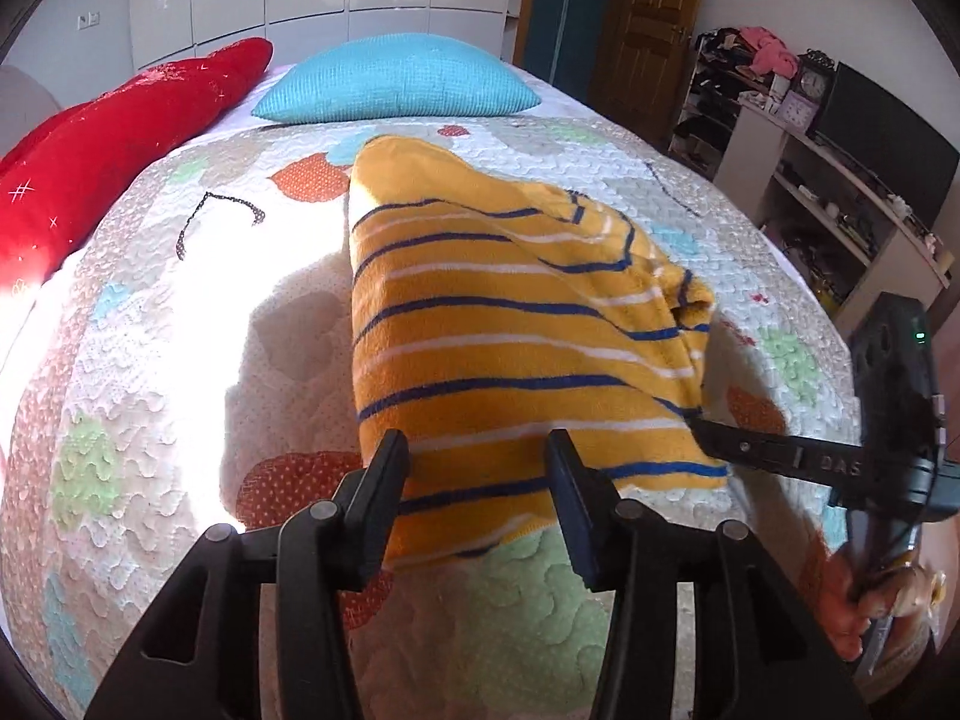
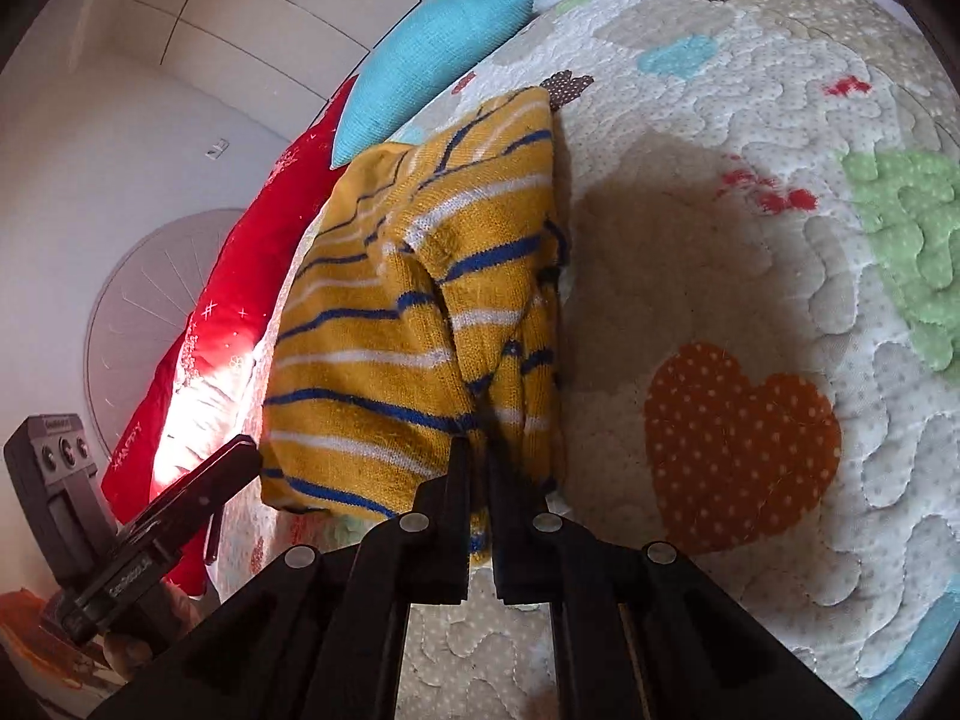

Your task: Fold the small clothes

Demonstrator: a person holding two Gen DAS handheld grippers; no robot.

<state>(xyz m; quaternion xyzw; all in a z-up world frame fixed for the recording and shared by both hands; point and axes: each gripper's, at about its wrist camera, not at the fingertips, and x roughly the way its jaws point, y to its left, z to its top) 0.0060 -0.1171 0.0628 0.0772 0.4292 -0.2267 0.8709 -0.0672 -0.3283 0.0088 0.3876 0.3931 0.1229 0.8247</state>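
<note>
A small mustard-yellow sweater (image 1: 516, 324) with blue and white stripes lies partly folded on the quilted bed. My left gripper (image 1: 477, 450) is open, its jaws apart over the sweater's near hem. My right gripper (image 2: 477, 450) is shut on the sweater's right edge (image 2: 498, 396) and holds that fold lifted. The right gripper also shows in the left wrist view (image 1: 708, 426), coming in from the right at the sweater's side. The left gripper shows in the right wrist view (image 2: 234, 462) at the lower left, next to the sweater (image 2: 372, 324).
The patchwork quilt (image 1: 180, 360) covers the bed. A turquoise pillow (image 1: 396, 81) and a red cushion (image 1: 120, 138) lie at the head. White wardrobes stand behind. Shelves with clutter (image 1: 840, 180) and a wooden door (image 1: 648, 18) are to the right.
</note>
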